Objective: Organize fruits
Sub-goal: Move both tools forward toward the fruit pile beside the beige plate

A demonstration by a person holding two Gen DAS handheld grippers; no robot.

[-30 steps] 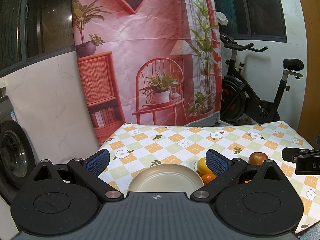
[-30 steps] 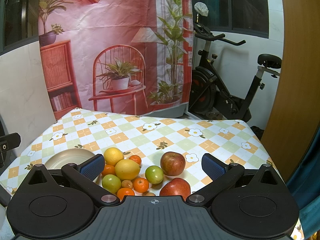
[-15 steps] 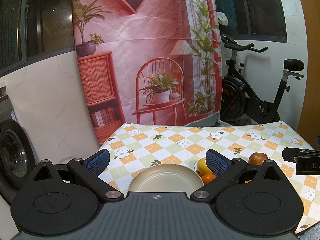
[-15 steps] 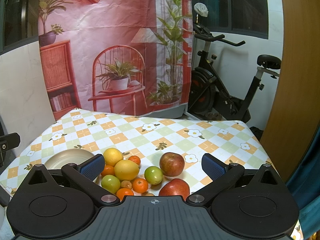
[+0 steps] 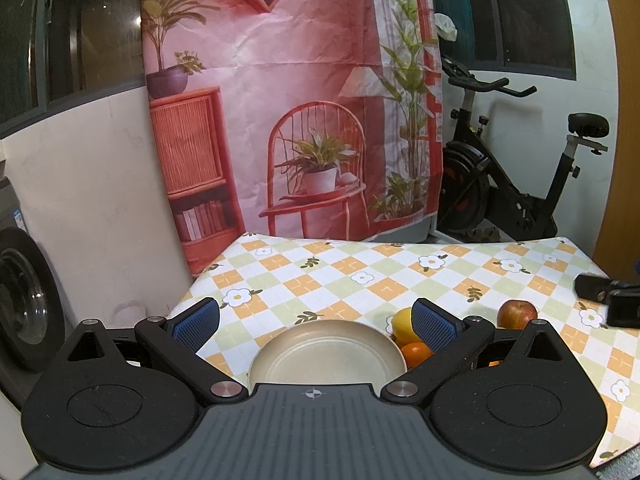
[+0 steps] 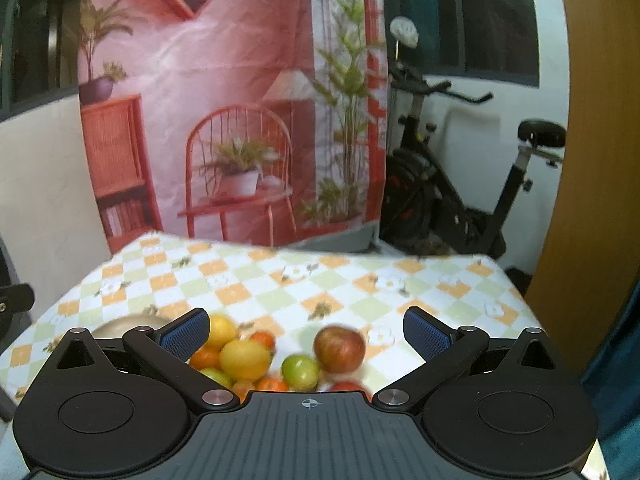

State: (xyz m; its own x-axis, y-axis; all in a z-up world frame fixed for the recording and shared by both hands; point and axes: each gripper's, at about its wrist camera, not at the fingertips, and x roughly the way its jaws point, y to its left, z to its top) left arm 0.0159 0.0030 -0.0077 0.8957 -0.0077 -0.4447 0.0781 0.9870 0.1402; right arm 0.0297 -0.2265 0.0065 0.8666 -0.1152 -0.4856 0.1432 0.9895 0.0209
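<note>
Left claw [image 5: 316, 322]: the jaws stand wide apart and hold nothing; the two blue pads [image 5: 196, 324] frame the lower middle of the left wrist view.
Plate [image 5: 326, 354]: a cream, round plate in the lower centre of the left wrist view, between the two fingers and partly hidden by the claw body. Nothing lies on the part that shows.
Right claw [image 6: 306, 330]: the jaws are also wide and hold nothing; the view is blurred.
Fruits: they lie in a loose group on the surface, in the lower centre of the right wrist view, between the fingers of the right claw.
Red apple [image 6: 339, 350]: the biggest fruit that shows, right of the group's middle, just beside the green fruit [image 6: 300, 371].
Lemon [image 6: 245, 359]: yellow, left of the green fruit; a second yellow fruit [image 6: 218, 331] sits above it, next to the left pad.
Small oranges [image 6: 205, 358]: several, around the lemon; one [image 6: 262, 340] is above it and one [image 6: 272, 384] below, at the edge of the claw body.
Second red fruit [image 6: 346, 386]: only its top shows at the bottom, over the claw body.
Surface [image 5: 360, 268]: covered with a checked cloth, orange, green and white with flowers.
Left wrist view, right of the plate: a yellow fruit [image 5: 402, 322] and an orange [image 5: 416, 354] just beside the rim, and an apple [image 5: 517, 314] further to the right.
Background: a pink printed backdrop [image 5: 280, 100] in the upper centre, an exercise bike [image 5: 512, 184] at the right.
</note>
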